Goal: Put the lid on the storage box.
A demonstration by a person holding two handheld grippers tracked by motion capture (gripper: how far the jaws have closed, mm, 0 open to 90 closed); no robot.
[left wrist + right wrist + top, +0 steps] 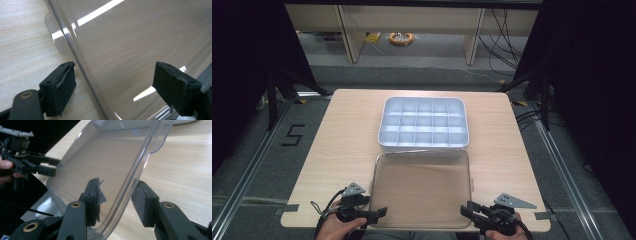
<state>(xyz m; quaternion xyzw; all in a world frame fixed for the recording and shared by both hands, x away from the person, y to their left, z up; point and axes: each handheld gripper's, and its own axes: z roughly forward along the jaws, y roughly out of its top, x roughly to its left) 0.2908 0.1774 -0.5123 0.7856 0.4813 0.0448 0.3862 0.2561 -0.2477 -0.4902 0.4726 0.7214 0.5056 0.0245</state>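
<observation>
While your hands sit at the near edge of the wooden table [337, 130], a clear plastic lid [421, 189] lies flat between them, its far edge touching the white compartment tray [424, 124] that sits farther back at the table's middle. Your left gripper [381, 212] meets the lid's near left corner; in the left gripper view its jaws stand wide apart, one pad [61, 87] on the bare wood outside the lid's rim, the other pad [175, 86] over the clear sheet, neither pressing it. Your right gripper [466, 209] is at the near right corner; in the right gripper view its jaws straddle the lid's curved rim, with a gap on each side, so nothing is clamped. A small rounded tab [56, 37] sticks out from the lid's left rim onto the wood.
</observation>
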